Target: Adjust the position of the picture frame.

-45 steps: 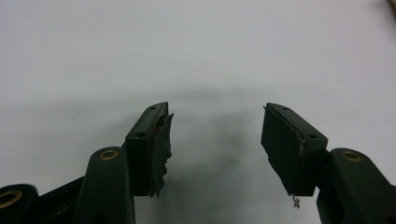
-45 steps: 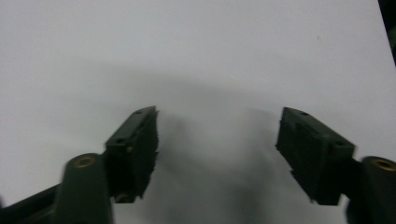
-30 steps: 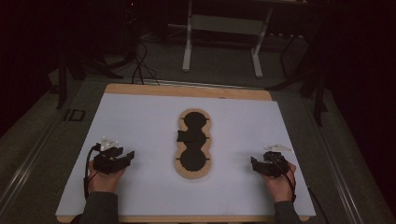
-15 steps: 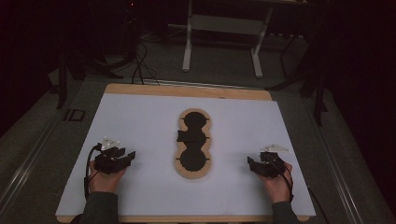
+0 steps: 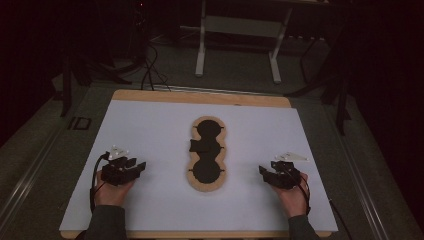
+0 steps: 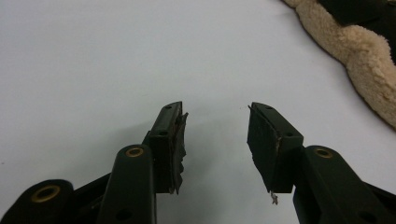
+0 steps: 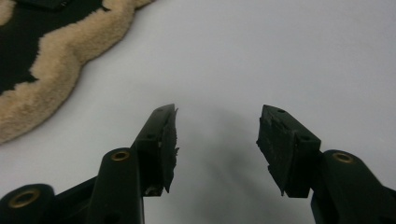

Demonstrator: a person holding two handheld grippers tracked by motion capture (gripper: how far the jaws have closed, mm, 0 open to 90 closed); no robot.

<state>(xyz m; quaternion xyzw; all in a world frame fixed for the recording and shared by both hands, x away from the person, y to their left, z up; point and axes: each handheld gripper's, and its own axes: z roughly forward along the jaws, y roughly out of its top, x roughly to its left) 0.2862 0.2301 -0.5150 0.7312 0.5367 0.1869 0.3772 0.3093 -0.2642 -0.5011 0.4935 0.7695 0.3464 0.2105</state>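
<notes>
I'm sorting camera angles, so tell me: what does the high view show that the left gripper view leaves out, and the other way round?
High view: the whole tan fleecy piece, the right claw, the wooden board. Left gripper view: the left claw up close, its frayed pads apart, nothing between. Shared: that claw, the white sheet, the piece's rim. Both claws have just been closing, empty.

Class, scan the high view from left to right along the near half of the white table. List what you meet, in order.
Left tongs → tan fleecy piece with black inside → right tongs, all on the white table.
</notes>
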